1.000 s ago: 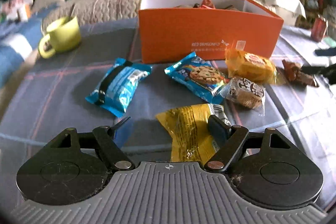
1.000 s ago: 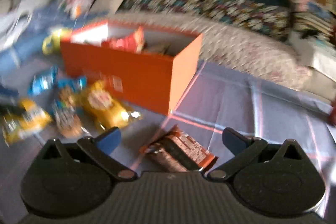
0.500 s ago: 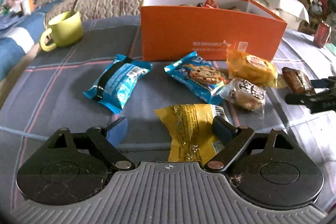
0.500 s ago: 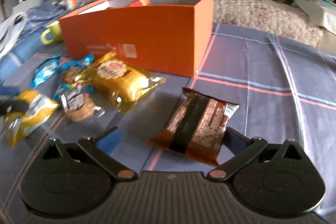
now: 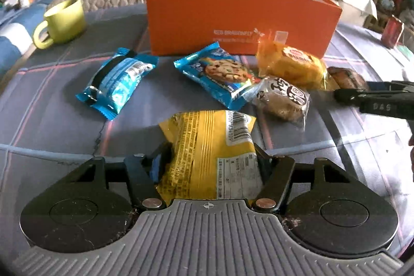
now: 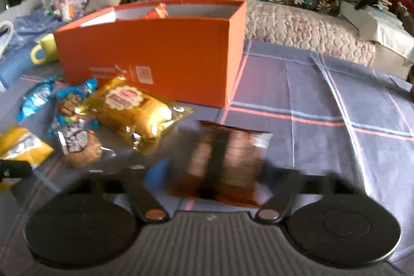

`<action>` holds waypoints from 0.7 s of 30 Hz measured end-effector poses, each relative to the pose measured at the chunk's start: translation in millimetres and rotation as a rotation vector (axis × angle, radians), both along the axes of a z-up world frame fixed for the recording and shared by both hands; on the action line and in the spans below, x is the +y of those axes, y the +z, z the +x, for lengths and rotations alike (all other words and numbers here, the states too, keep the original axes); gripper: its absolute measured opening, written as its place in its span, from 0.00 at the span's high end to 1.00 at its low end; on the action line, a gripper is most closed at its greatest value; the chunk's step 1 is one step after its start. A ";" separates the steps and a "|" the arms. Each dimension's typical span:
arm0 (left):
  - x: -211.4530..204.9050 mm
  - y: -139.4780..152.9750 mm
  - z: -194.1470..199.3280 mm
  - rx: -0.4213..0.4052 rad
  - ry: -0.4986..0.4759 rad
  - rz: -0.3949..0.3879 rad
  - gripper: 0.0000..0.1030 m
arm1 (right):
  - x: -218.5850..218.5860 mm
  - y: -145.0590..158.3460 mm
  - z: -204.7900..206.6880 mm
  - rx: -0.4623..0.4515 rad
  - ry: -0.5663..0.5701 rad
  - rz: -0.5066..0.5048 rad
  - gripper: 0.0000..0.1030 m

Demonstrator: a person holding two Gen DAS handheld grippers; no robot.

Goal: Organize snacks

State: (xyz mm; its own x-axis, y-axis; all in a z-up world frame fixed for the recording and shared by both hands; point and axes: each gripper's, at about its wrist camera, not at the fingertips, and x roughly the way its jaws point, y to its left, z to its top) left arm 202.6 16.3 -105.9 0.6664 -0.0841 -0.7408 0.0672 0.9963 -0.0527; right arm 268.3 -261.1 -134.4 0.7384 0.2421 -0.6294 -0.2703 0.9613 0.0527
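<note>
The left tongs point(image 5: 211, 159) are closed on the yellow snack packet point(image 5: 211, 144), one finger on each side of it. The packet's long axis runs forward along the fingers, its far end pointing toward the orange box point(image 5: 240, 20). It is crinkled foil with a barcode and small print facing up.

The right tongs point(image 6: 214, 172) have the brown snack packet point(image 6: 225, 159) between the fingers, its long axis also forward, toward the box corner. This view is blurred, so I cannot tell if the fingers press it. It is brown with a dark middle stripe.
</note>
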 end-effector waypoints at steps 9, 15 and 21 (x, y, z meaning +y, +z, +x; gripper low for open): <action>0.3 0.4 -17.4 0.002 -0.018 0.013 0.73 | 6.5 -4.8 -65.5 -0.035 -0.053 0.047 0.40; 2.6 -1.6 -38.0 0.009 -0.026 0.018 0.72 | 16.1 -6.2 -105.7 -0.044 -0.071 0.064 0.40; 1.3 -4.9 -59.7 -0.001 -0.046 0.052 0.60 | 21.5 -6.0 -113.2 -0.033 -0.056 0.064 0.30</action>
State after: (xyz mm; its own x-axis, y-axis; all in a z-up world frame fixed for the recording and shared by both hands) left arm 142.9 17.6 -110.9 0.6632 -0.0756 -0.7446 0.1126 0.9936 -0.0006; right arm 155.2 -239.7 -140.5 0.7723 0.2383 -0.5888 -0.2184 0.9701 0.1061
